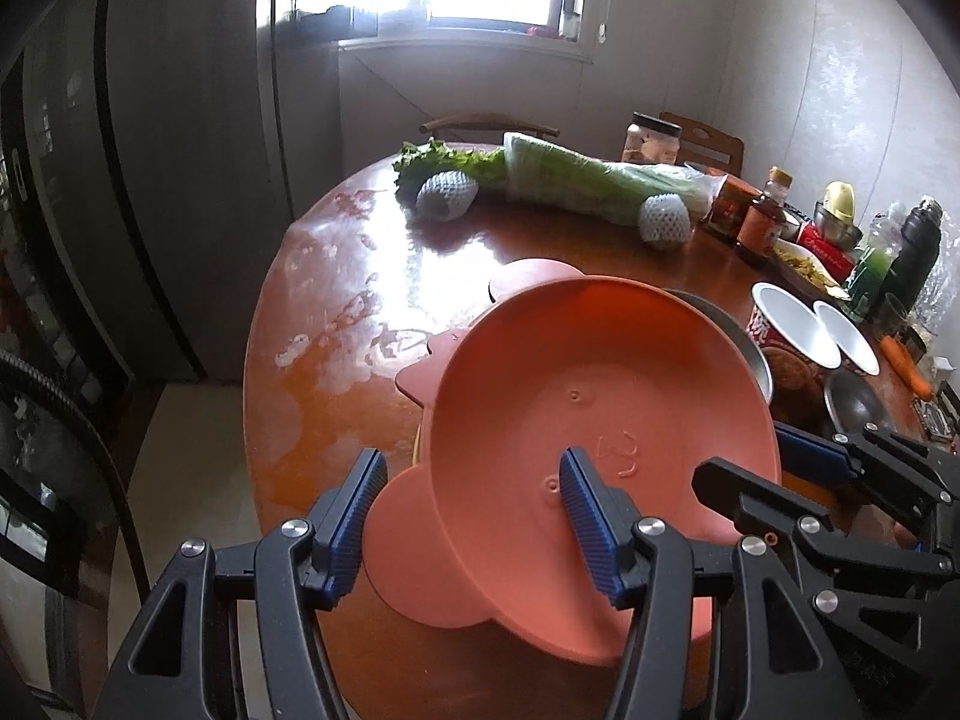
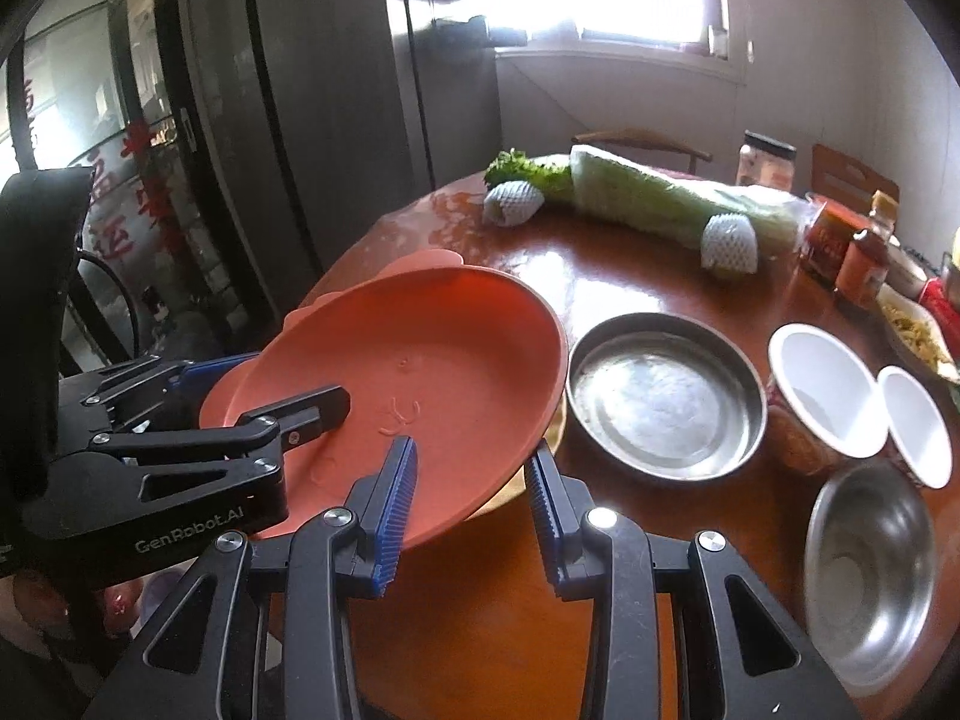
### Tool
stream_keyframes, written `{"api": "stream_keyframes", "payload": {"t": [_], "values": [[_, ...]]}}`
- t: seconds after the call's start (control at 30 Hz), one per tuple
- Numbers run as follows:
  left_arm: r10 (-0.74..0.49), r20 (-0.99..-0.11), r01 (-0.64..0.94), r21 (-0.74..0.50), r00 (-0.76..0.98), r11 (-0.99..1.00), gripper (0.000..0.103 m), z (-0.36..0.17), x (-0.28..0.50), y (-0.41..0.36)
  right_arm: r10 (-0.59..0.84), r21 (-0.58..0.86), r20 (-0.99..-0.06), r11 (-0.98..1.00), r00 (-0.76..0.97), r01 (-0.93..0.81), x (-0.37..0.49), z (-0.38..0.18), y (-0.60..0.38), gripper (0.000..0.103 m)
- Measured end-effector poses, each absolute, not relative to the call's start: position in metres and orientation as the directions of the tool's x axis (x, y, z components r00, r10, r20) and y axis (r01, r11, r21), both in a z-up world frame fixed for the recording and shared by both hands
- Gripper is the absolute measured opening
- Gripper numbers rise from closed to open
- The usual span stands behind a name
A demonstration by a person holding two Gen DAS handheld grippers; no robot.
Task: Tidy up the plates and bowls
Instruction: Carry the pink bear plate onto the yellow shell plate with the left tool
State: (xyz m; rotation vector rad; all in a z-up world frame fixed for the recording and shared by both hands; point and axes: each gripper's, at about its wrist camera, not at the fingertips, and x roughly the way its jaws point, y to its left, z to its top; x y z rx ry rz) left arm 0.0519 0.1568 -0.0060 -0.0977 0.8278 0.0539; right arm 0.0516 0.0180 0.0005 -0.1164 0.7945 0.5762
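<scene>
Round glossy red-brown wooden tabletop (image 2: 630, 276), worn pale patches along its left edge. On it: shallow round steel pan (image 2: 665, 397), small steel bowl (image 2: 869, 576), two white-lined paper cups (image 2: 821, 391) side by side, plastic-wrapped napa cabbage (image 2: 666, 198), leafy green lettuce (image 2: 528, 171), two white foam-netted fruits (image 2: 729, 243), sauce jars (image 2: 855, 264) at right.

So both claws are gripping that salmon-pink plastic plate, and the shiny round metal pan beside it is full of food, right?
Not quite: the round metal pan is empty, as the right wrist view shows. Both claws do grip the salmon-pink plastic plate.
</scene>
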Motion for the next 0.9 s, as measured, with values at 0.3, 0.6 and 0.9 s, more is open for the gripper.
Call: {"api": "stream_keyframes", "payload": {"t": [0.3,0.6,0.9], "values": [[0.038,-0.746,-0.099,-0.037,0.665,0.994,0.059,-0.023,0.064,0.154,0.425,0.118,-0.73,0.85,0.536,-0.514,0.06,-0.016,0.021,0.039],[0.056,-0.758,-0.113,-0.024,0.65,0.993,0.059,-0.038,0.07,0.16,0.422,0.125,-0.744,0.85,0.519,-0.511,0.065,-0.027,0.026,0.039],[0.088,-0.76,-0.139,-0.003,0.643,0.99,0.06,-0.043,0.074,0.167,0.413,0.128,-0.74,0.861,0.531,-0.492,0.063,-0.027,0.023,0.044]]}}
